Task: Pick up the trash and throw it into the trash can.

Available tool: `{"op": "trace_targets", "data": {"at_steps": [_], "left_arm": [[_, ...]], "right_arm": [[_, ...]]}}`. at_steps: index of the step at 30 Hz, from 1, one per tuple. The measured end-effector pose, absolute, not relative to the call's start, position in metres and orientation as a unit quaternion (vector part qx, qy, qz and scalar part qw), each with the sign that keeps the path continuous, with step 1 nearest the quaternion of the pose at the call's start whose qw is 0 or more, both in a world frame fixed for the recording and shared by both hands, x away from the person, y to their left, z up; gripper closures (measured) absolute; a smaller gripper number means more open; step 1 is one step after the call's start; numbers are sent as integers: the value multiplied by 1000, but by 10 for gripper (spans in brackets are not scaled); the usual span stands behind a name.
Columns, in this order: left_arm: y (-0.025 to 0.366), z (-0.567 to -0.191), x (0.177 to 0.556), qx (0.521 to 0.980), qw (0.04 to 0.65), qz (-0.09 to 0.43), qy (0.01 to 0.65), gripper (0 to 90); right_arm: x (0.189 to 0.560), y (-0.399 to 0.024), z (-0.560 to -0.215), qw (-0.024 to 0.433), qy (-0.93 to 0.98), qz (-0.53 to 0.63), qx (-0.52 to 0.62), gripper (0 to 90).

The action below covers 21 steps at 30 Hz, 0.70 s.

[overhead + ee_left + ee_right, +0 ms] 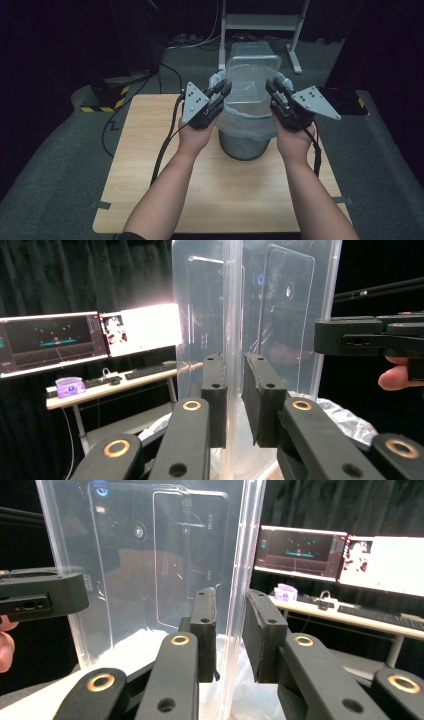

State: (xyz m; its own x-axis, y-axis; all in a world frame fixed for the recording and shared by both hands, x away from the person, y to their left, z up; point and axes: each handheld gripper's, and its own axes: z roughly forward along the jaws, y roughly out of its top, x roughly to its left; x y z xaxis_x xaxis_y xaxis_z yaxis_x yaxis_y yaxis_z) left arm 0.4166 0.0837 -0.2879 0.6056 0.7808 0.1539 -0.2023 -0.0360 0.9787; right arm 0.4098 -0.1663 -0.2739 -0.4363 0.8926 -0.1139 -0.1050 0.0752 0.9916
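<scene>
Item: clear plastic container (251, 82) — held tipped over a trash bin (245, 142), which stands on the far middle of the wooden table (165, 200).
Left gripper (220, 97): jaws drawn nearly together, clamped on the container's left rim; in the left gripper view the clear wall (231, 340) is seen pinched between the pads.
Right gripper (274, 92): jaws likewise almost closed, gripping the right rim (240, 595).
Bin liner (250, 127): pale bag folded over the bin's edge, just below the container.
Orientation: the container is stood on end — long axis roughly upright, leaning away toward the far side; which face is the open one cannot be told for certain.
Contents: nothing is made out inside.
Risk, slip: only thin, smooth rim is held on each side; should the hands drift apart or twist unevenly, the rim may be pulled out of one pair of pads.
Risk, drop: the container would then swing on the other grip and fall into the bin or onto the table.
Risk, knock: the lower edge sits close to the liner; the bin could be nudged or the bag dragged.
</scene>
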Motion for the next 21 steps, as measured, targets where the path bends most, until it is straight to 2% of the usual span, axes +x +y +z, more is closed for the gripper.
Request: {"op": "trace_targets", "data": {"at_steps": [17,18,19,20,21], "left_arm": [[66,-291,444,638,636,357,248,775],[64,-292,445,634,632,363,258,604],[64,-292,445,633,629,367,263,604],[65,-293,445,631,630,366,268,540],[67,-293,445,631,629,366,268,524]], "right_arm": [[427,-180,-284,420,602,580,352,752],[430,-182,-285,417,603,580,354,706],[430,-182,-285,417,603,580,354,706],[433,-183,-286,414,601,580,361,605],[434,-184,-286,410,602,582,363,575]]}}
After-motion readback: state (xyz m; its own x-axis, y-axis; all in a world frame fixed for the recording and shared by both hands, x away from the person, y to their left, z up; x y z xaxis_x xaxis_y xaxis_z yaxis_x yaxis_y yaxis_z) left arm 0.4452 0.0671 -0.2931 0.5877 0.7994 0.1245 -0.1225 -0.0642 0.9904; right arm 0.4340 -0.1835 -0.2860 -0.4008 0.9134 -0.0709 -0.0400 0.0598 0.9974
